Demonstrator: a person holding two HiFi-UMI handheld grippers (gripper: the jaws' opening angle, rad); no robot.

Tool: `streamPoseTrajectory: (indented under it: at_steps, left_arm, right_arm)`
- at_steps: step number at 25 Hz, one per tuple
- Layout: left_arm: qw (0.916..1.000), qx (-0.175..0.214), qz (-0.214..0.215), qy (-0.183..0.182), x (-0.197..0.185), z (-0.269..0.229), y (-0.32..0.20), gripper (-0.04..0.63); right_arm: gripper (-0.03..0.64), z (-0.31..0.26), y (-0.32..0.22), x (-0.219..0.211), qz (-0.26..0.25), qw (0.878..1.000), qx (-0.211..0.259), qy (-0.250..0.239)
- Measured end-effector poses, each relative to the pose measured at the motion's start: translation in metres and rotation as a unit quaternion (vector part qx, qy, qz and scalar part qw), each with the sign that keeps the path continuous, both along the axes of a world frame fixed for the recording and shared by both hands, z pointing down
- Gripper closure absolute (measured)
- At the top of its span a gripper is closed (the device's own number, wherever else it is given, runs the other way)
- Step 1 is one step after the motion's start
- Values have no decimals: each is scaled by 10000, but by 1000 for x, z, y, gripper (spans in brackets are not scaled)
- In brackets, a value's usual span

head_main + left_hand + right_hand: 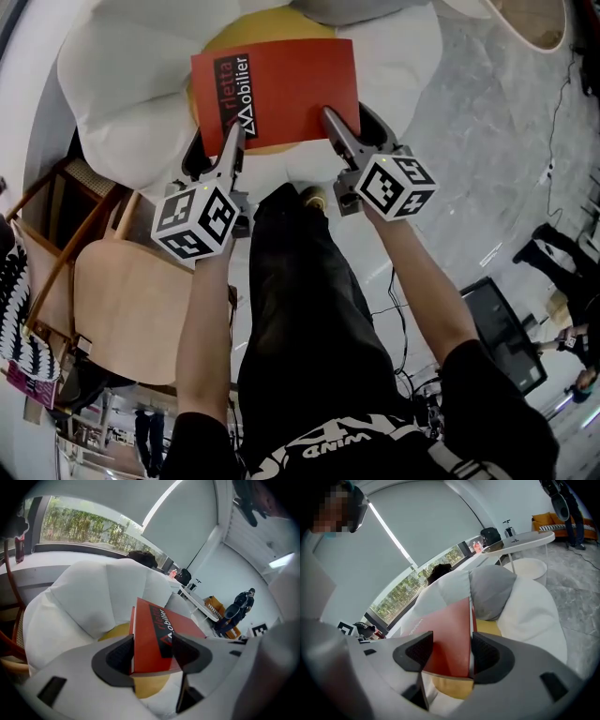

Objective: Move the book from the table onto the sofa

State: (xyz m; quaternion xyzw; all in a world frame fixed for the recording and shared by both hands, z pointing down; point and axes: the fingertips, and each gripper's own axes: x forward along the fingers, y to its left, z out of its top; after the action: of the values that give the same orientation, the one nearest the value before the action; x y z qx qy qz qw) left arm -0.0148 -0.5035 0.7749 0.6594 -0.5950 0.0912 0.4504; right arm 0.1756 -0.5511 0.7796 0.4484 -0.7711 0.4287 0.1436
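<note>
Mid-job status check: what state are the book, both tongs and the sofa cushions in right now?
book: closed, cover up, clamped at its near edge, over the yellow cushion.
left tongs: shut on the book.
right tongs: shut on the book.
yellow cushion: lying on the sofa seat, mostly hidden by the book.
grey pillow: propped at the sofa's back.

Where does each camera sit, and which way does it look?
Head view: on the person's head, looking steeply down at the red book over the white sofa; both forearms and legs show.
Left gripper view: on the left hand-held gripper, looking along its jaws, shut on the book's edge.
Right gripper view: on the right hand-held gripper, likewise.
All share the book and sofa.
</note>
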Motion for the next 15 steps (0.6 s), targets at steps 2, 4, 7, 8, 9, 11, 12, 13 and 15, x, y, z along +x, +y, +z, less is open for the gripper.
streamPoseTrajectory:
  at_steps: [2,4,7,8,9,11,12,13,15]
  left_arm:
    - [10000,-30,-38,24,0,14,2,331]
    - [9999,-47,-78,55,1,28,3,331]
    - [9999,-58,-111,71,0,48,5,331]
    - [9999,-67,-109,66,0,54,4,331]
    - [9999,-81,-102,60,-1,61,4,331]
    - [9999,-120,-82,50,-4,73,4,331]
    - [9999,-139,-77,53,-4,78,4,331]
    - [9998,-149,-77,60,-4,83,4,331]
    - [9998,-149,-95,71,-5,92,4,331]
  right_arm:
    - [357,13,1,0,-41,10000,-32,25]
    - [357,26,0,0,-83,9999,-41,58]
    - [357,45,1,0,-116,9999,-76,81]
    - [357,52,1,-1,-112,9999,-99,78]
    - [357,59,2,-2,-103,9998,-127,69]
    - [357,73,3,-4,-97,9998,-182,56]
    - [357,78,3,-5,-103,9997,-205,58]
    - [357,83,3,-5,-111,9997,-220,64]
    - [357,92,1,-5,-131,9996,-225,84]
